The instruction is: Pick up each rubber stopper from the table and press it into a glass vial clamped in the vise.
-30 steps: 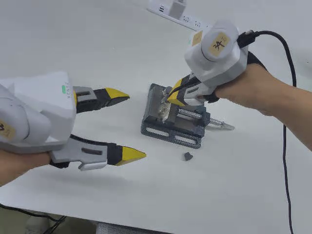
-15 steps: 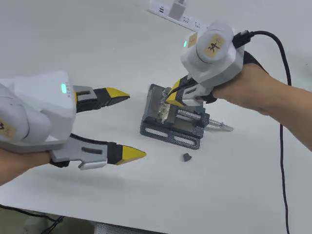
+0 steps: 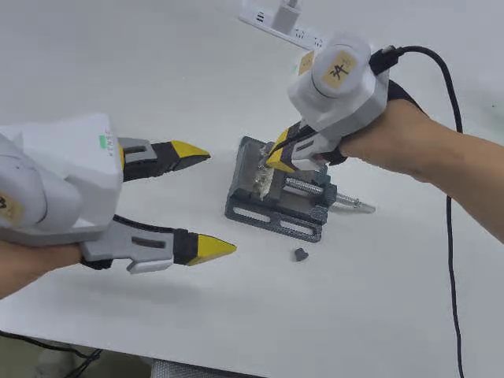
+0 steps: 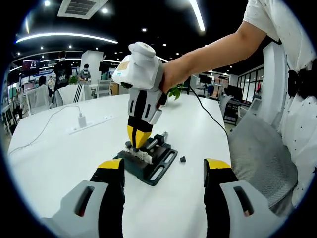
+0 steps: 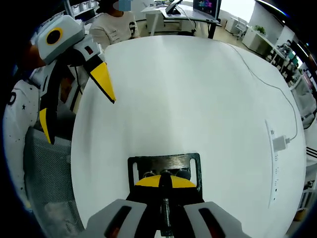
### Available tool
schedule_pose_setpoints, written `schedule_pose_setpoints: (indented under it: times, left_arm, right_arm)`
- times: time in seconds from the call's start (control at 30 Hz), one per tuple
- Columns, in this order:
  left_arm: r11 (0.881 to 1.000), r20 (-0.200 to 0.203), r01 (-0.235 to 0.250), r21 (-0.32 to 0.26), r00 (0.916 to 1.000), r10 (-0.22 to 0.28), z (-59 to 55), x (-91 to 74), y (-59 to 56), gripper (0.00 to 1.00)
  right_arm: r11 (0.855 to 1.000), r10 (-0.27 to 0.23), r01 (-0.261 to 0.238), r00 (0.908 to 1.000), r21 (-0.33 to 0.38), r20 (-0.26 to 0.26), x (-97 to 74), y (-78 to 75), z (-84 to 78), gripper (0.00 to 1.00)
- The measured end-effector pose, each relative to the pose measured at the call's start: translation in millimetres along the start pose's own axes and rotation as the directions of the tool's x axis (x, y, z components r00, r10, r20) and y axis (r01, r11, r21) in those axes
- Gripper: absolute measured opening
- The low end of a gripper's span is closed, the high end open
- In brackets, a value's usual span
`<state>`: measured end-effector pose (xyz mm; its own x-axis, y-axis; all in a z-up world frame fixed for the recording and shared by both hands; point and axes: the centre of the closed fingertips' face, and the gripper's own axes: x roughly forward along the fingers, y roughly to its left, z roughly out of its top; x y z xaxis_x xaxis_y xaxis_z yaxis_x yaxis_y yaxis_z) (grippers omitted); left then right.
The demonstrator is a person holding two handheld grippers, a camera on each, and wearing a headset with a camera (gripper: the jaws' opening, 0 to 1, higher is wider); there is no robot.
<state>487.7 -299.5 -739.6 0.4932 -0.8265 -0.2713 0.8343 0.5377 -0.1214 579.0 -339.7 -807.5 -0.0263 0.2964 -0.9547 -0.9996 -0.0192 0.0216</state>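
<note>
Across the whole head view ran the white table (image 3: 157,71). Over its lower left we held the left gripper (image 3: 220,202), jaws spread wide with nothing between them, well apart from the work. Right of centre the right gripper (image 3: 273,163) pointed down with its yellow tips brought together over the top of the vise (image 3: 276,214) in mid-frame. Those tips hid the spot, so we could not tell whether a stopper sat pinched between them. Clamped in the vise was the glass vial (image 3: 261,181), pale and blurred, and we could not make out whether it was already plugged. Just below and right of the vise, apart from it, one dark rubber stopper (image 3: 300,253) lay loose on the table.

We judged the task part-way through: a pressing seemed to be in hand at the vial, and at least that loose stopper was left to pick up.

A black cable (image 3: 453,236) trailed down the right edge and a white power strip (image 3: 293,30) lay at the top edge, both clear of the vise. Nothing stood between the open left gripper and the loose stopper.
</note>
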Motion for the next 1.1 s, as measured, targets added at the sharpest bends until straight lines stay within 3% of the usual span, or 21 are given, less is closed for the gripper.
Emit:
schedule_pose_setpoints:
  times: [0.33,1.1]
  left_arm:
    - [1.0,0.0,0.001,0.003,1.0,-0.001,1.2,0.5,0.7,0.63]
    - [1.0,-0.001,0.002,0.006,1.0,-0.002,3.0,0.4,0.2,0.62]
  right_arm:
    - [1.0,0.01,-0.01,0.9999,0.021,-0.001,0.7,-1.5,-0.2,0.01]
    - [0.999,-0.015,0.014,0.9993,-0.043,-0.034,2.8,0.1,1.1,0.0]
